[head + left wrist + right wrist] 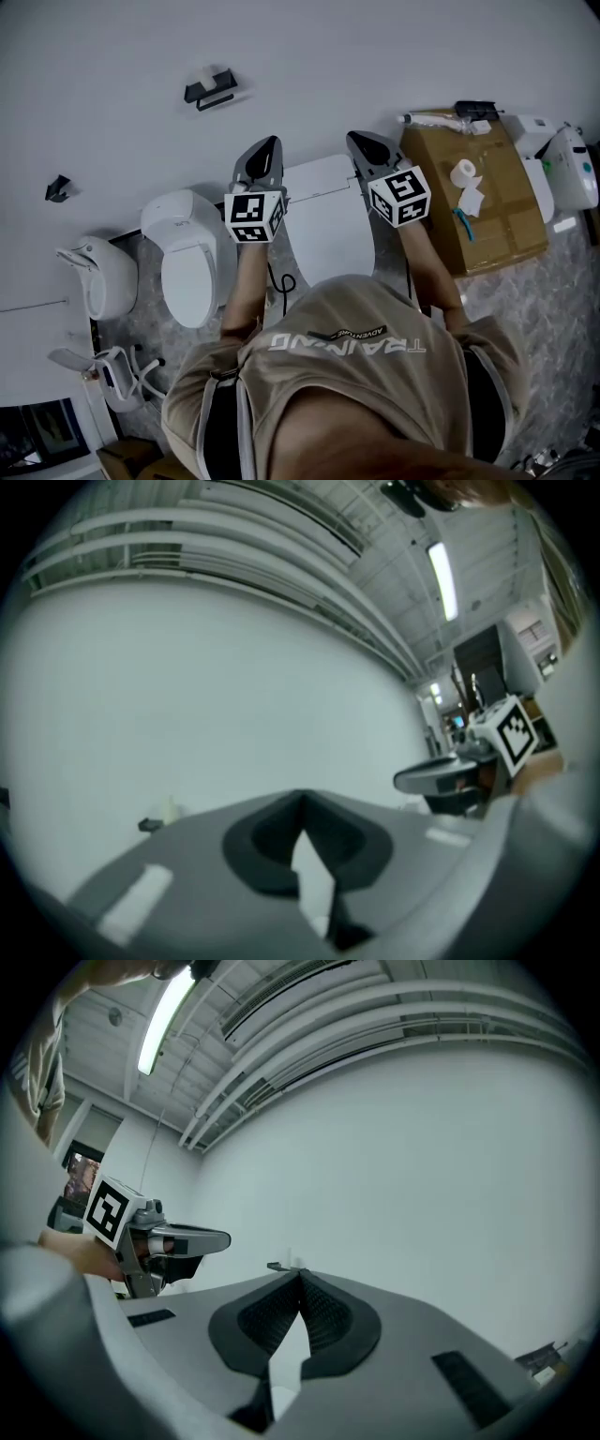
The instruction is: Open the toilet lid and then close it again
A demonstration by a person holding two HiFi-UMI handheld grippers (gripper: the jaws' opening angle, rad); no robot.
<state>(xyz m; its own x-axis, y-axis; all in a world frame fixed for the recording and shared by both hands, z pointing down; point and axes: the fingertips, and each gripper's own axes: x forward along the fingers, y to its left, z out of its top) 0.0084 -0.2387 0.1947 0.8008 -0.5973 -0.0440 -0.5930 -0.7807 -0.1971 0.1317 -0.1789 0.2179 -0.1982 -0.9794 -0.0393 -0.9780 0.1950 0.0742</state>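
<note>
While my left gripper [300,806] and right gripper [300,1279] point at wall [328,56], jaws pressed together, empty, toilet lid [190,274] lies shut below-left of left one (likely light, rigid, slick plastic); I'd lift at front edge.

A plain white wall [375,56] rises ahead of the left claw [270,142] and right claw [364,139], a black holder [208,89] on it. Right of the right claw a cardboard box [506,202] sits on speckled grey floor [553,281]; a strip light [167,1018] glows overhead.
</note>
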